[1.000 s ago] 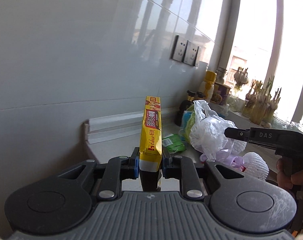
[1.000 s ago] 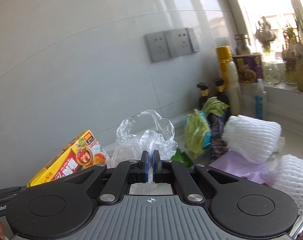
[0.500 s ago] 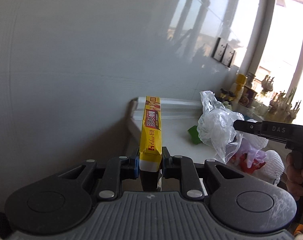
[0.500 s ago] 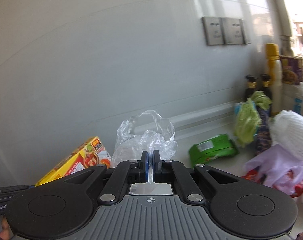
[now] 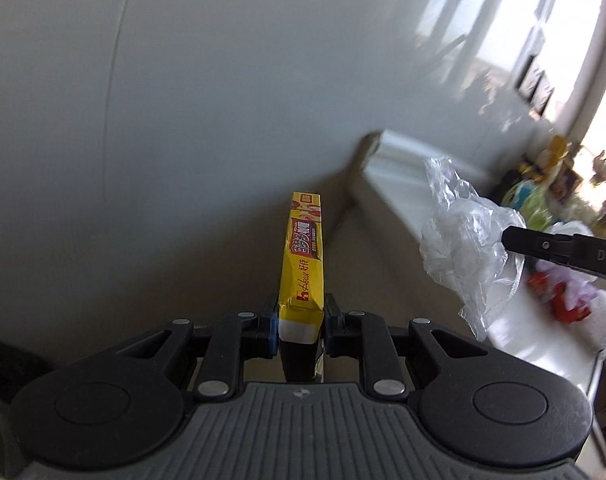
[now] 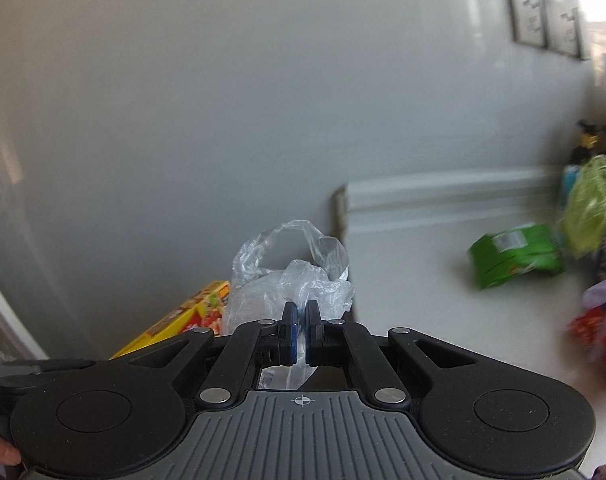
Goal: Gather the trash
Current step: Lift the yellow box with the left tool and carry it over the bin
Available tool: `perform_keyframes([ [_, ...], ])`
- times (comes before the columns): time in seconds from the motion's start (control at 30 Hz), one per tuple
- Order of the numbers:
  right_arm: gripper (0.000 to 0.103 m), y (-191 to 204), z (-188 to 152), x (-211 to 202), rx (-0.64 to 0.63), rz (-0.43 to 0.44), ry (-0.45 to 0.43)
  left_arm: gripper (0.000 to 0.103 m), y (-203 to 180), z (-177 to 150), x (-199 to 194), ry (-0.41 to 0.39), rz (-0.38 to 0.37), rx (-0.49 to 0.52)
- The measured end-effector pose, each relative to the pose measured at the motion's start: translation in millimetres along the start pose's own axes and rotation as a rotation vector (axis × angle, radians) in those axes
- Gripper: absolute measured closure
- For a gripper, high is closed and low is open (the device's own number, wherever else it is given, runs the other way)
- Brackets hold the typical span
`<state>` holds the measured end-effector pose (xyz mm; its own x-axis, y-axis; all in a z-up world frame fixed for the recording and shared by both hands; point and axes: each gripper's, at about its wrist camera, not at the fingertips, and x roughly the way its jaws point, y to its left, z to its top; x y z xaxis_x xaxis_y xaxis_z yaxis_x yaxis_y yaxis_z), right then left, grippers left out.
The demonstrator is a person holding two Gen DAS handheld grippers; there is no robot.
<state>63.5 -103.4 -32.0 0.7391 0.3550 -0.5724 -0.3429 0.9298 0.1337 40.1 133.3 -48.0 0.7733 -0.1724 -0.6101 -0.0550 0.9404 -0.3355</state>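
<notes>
- Left of the counter (image 5: 407, 200), off its end: left gripper (image 5: 300, 332) clamps yellow box (image 5: 303, 256) at its near end; stiff, light, probably secure.
- Right gripper (image 6: 301, 336) pinches clear plastic bag (image 6: 291, 268); flimsy, slippery, best held at bunched folds.

Open room lies left of the counter (image 6: 415, 272); the grey wall (image 6: 263, 100) blocks passage ahead.

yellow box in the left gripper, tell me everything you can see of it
The yellow box is a long, thin carton, seemingly cardboard, with red-and-white print and a white band at its near end. The left gripper is shut on that end, so it sticks straight forward, narrow edge up, in the air off the counter's end. In the right wrist view its broad face shows food pictures.
</notes>
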Motion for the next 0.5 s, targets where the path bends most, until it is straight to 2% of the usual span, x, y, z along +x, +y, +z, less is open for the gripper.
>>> perform_keyframes([
  [0.2, 0.101, 21.0, -26.7, 38.7, -0.055, 0.015, 0.109, 0.085, 15.0, -12.4, 33.1, 0.077, 0.058, -0.044],
  [0.37, 0.101, 29.5, -56.7, 73.4, -0.05, 0.031, 0.222, 0.085, 29.4, -21.4, 69.0, 0.156, 0.087, -0.08],
  [0.5, 0.101, 28.4, -78.1, 98.3, -0.034, 0.008, 0.312, 0.085, 31.7, -26.8, 99.0, 0.222, 0.109, -0.098],
])
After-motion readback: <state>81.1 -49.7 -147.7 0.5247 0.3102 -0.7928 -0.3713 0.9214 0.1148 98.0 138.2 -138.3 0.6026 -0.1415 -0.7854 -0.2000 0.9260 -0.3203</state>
